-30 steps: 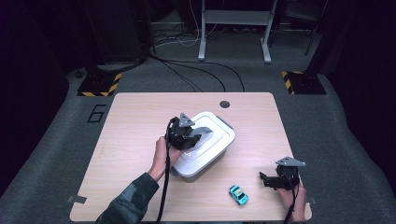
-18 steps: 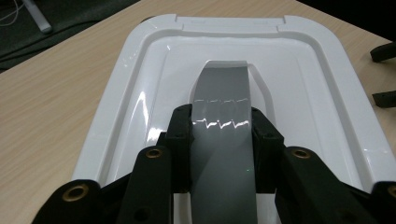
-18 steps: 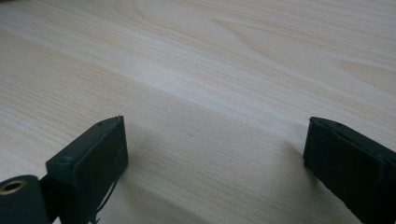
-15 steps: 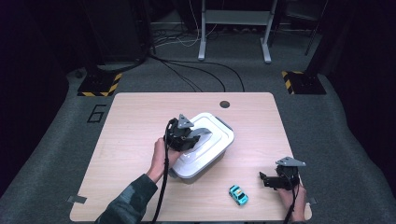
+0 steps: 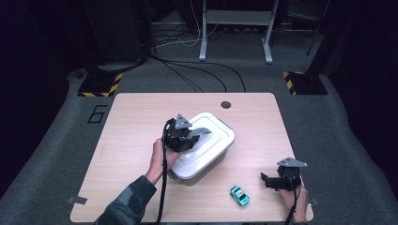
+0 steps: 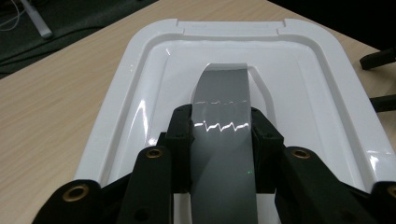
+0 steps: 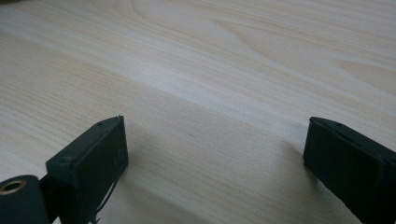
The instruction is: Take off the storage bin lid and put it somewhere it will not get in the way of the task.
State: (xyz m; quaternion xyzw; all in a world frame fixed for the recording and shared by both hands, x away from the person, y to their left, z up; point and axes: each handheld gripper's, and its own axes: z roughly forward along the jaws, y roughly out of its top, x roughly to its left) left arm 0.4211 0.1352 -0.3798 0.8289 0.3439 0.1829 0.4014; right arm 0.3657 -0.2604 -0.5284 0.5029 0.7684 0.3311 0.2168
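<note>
High view: the left gripper (image 5: 187,136) clamps the grey handle (image 5: 202,131) of the white lidded box (image 5: 213,140) at table centre, the handle running far-right from it. A "6" (image 5: 96,114) marks the floor.

Left gripper view: both jaws pinch the handle's edges.

Right gripper view: the right gripper (image 7: 215,149) gapes over bare table (image 7: 210,60); no labels legible.

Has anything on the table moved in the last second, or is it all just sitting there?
Nothing has visibly moved. The left gripper is still clamped on the grey handle of the white box's lid. The right gripper still rests open on the table, near the little blue car, which lies where it was.
</note>
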